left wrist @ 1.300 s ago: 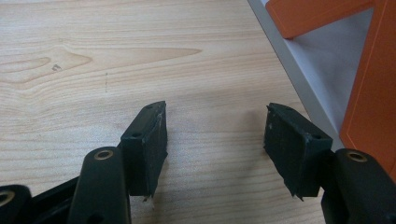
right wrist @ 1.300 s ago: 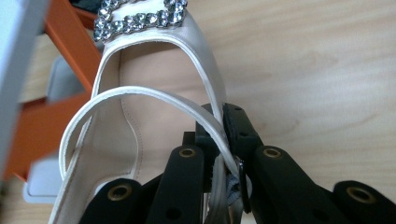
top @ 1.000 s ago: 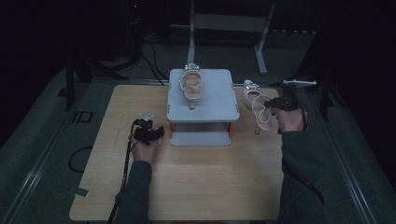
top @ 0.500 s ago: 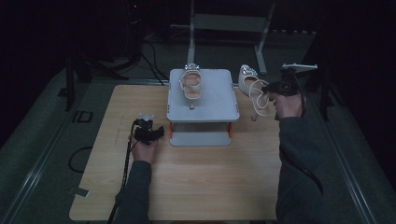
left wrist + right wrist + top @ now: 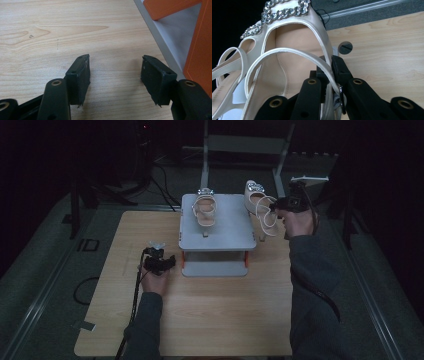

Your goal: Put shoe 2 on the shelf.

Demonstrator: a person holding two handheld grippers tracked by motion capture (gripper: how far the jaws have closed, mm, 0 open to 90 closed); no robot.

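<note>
A cream strappy sandal [image 5: 205, 213] with a rhinestone buckle lies on top of the grey stand [image 5: 227, 237]. Its mate [image 5: 254, 195] hangs in the air just off the stand's right rear corner, straps dangling. My right gripper [image 5: 275, 207] is shut on it. In the right gripper view the jaws [image 5: 329, 65] pinch the side edge and a strap of that sandal [image 5: 287, 47], with its buckle at the top. My left gripper [image 5: 160, 262] rests on the wooden table left of the stand. It stands open [image 5: 115, 65] with nothing between its fingers.
The stand has orange legs [image 5: 200, 47] and a grey lower shelf [image 5: 172, 32] close on the left gripper's right. The wooden table [image 5: 210, 320] has free room in front. A metal frame [image 5: 245, 145] and cables lie on the dark floor behind.
My right gripper has lifted the sandal off the table at the stand's right and carried it up and back, level with the stand's top. The left gripper has stayed put.
</note>
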